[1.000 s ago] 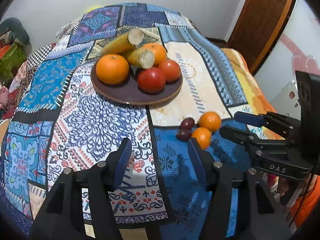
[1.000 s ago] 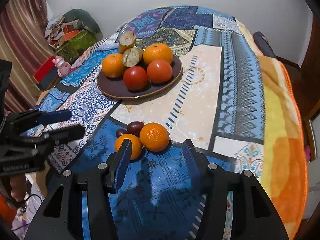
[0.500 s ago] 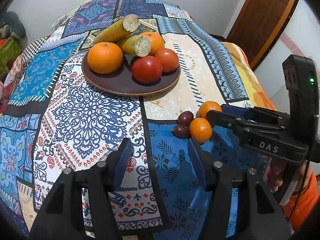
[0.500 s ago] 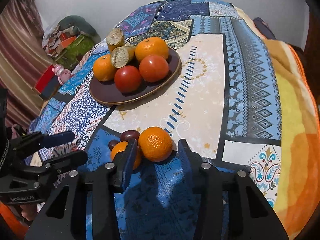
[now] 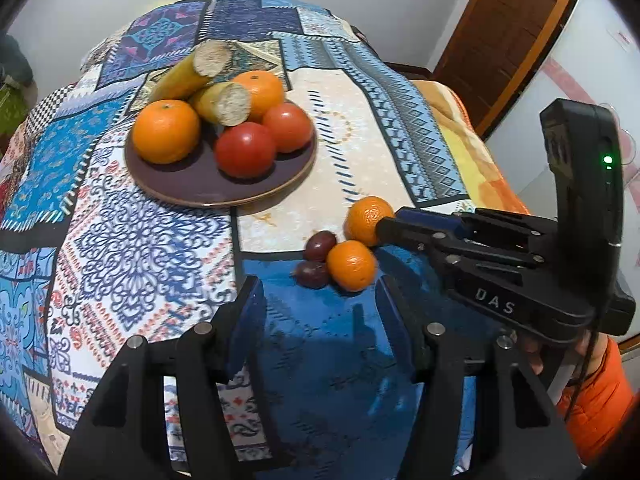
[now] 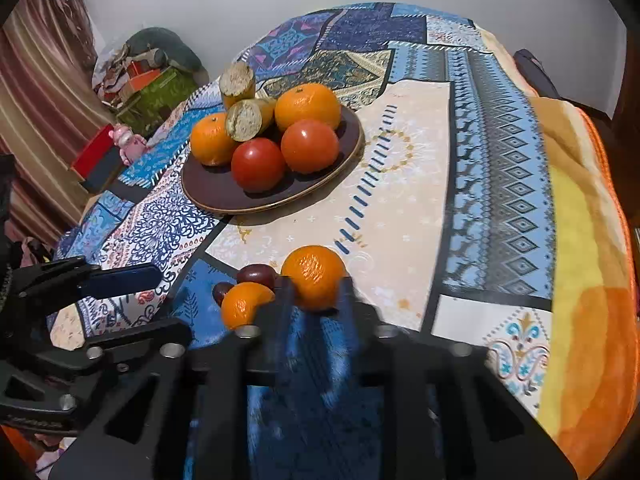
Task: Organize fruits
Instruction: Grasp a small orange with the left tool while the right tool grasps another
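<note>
A brown plate (image 5: 280, 190) sits on a patterned patchwork cloth (image 5: 132, 240) and carries two oranges, two red tomatoes (image 5: 246, 154) and two cut yellow stalks (image 5: 220, 98). Nearer the cameras, off the plate, lie two small mandarins and two dark plums (image 5: 319, 245) in a tight cluster on the cloth.

The right gripper (image 6: 314, 292) reaches in over the blue patch, and its jaws have just been closing. They now sit clamped on the farther mandarin (image 6: 313, 276), one blue pad on each side of it. The nearer mandarin (image 5: 351, 265) rests just beside it, touching the plums.

The left gripper (image 5: 320, 316) hangs over the blue patch with its jaws apart and nothing between them, pointed toward the nearer mandarin. An orange sleeve (image 5: 600, 396) shows behind the right gripper.
</note>
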Demonstrator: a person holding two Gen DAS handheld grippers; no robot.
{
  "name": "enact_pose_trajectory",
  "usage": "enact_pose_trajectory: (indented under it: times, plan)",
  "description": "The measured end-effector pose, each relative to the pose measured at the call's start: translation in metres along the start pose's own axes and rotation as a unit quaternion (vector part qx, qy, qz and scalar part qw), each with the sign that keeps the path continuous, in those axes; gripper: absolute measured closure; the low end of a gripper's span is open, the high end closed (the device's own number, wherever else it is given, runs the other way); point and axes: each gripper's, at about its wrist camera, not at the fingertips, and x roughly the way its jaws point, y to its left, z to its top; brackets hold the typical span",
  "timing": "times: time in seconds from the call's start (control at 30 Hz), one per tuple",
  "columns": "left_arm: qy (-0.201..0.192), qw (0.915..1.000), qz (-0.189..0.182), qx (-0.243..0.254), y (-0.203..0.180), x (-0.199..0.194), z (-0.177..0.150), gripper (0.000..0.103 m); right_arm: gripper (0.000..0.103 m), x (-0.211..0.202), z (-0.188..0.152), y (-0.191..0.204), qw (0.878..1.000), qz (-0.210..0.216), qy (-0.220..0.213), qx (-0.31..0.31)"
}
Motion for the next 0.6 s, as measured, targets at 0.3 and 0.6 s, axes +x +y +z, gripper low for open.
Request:
enact_pose_trajectory:
  times: [0.3, 0.6]
  plan:
    - [0.014, 0.9993, 0.006, 0.033, -0.028, 0.027, 0.009, 0.058, 0.091, -0.02, -0.012, -0.024, 1.0, -0.018, 0.006, 0.008]
    - [0.019, 0.9984, 0.023, 0.047, -0.034, 0.045, 0.015, 0.071, 0.082, -0.023, -0.013, -0.028, 1.0, -0.009, 0.008, 0.014]
